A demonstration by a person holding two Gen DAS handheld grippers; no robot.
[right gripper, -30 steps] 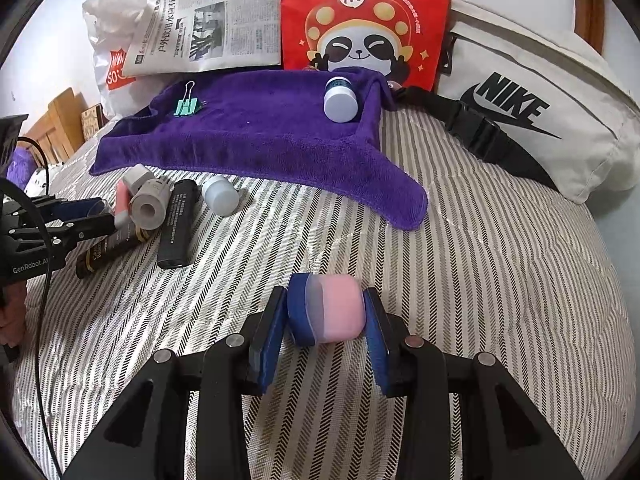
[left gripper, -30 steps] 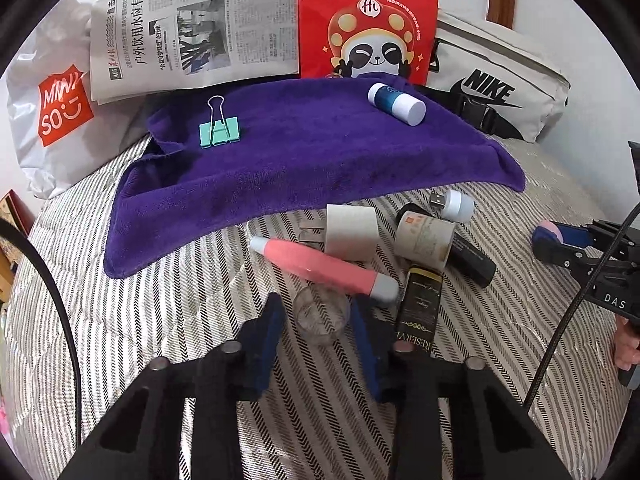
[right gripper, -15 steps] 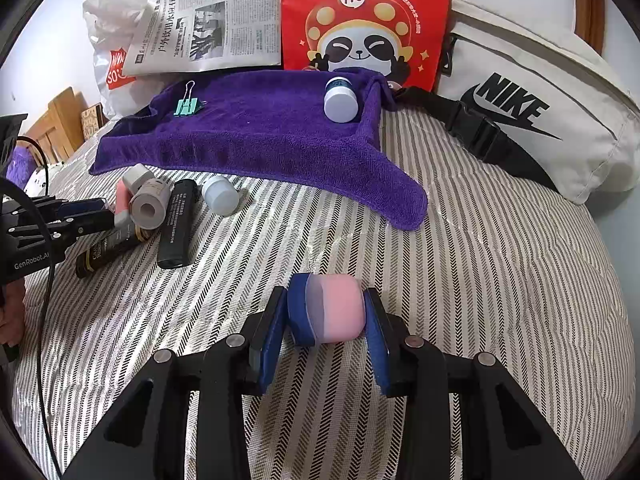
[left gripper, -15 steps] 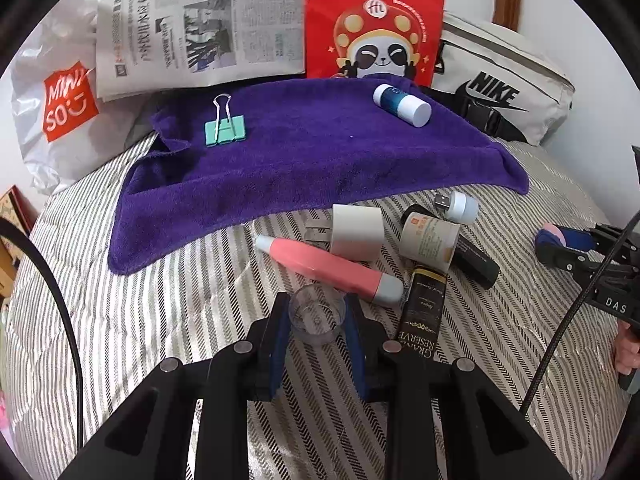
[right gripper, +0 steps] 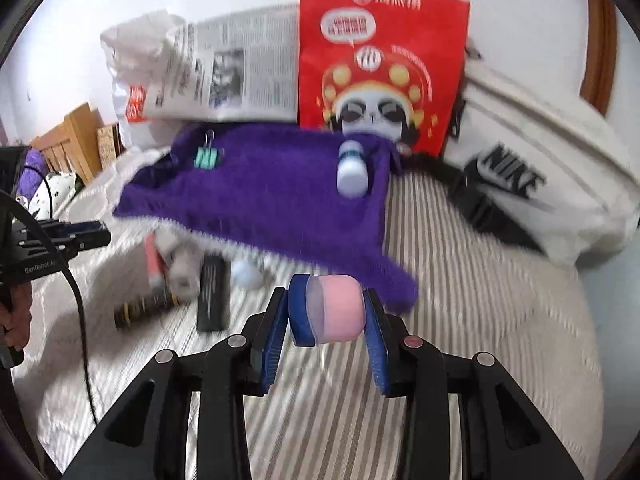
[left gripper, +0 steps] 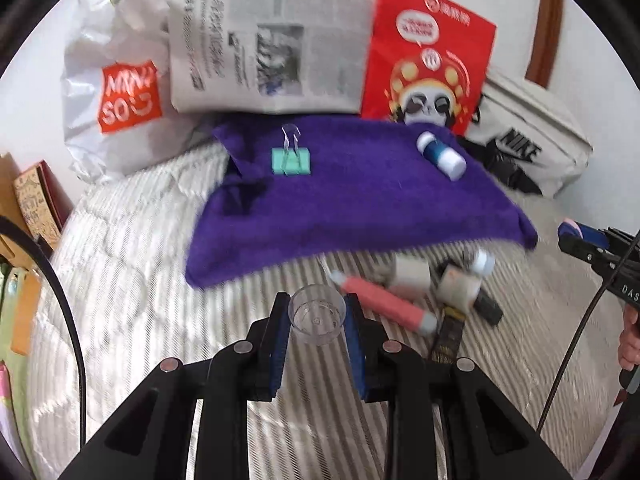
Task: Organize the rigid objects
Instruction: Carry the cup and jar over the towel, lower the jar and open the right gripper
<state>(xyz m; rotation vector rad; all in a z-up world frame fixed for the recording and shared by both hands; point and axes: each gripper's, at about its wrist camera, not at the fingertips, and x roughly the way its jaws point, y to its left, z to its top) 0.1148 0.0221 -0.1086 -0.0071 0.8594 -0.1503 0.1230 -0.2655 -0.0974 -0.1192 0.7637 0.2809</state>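
Clear cup: a small round transparent plastic cup (left gripper: pixel 317 314) sat clamped between the blue pads of the left gripper (left gripper: pixel 317 320), mouth toward the camera, raised off the bedding.
Pink-and-blue case: a small rounded case, pink body with a blue end (right gripper: pixel 328 308), was clamped between the pads of the right gripper (right gripper: pixel 327 316), also clear of the bed.
Bed surface: a grey-and-white striped quilt (right gripper: pixel 460 320) lay under both grippers.
Purple towel: a purple terry towel (left gripper: pixel 352 208) was spread at the far side of the quilt.
On the towel: a teal binder clip with wire handles (left gripper: pixel 291 159) lay toward its left; a blue bottle with white ends (left gripper: pixel 440 155) lay on its side toward its right; the two were well apart.
Loose group: a long pink tube (left gripper: pixel 384 309), a white block (left gripper: pixel 412 274) and a dark flat box with gold print (left gripper: pixel 448 336) lay close together on the quilt just beyond the towel's near edge; blur hid their finer details.
Backdrop: a folded newspaper (left gripper: pixel 272 52), a red paper bag with a panda print (right gripper: pixel 380 64), a white plastic shopping bag (left gripper: pixel 116 92) and a cream fabric bag with a black logo (right gripper: pixel 532 176) stood against the wall.
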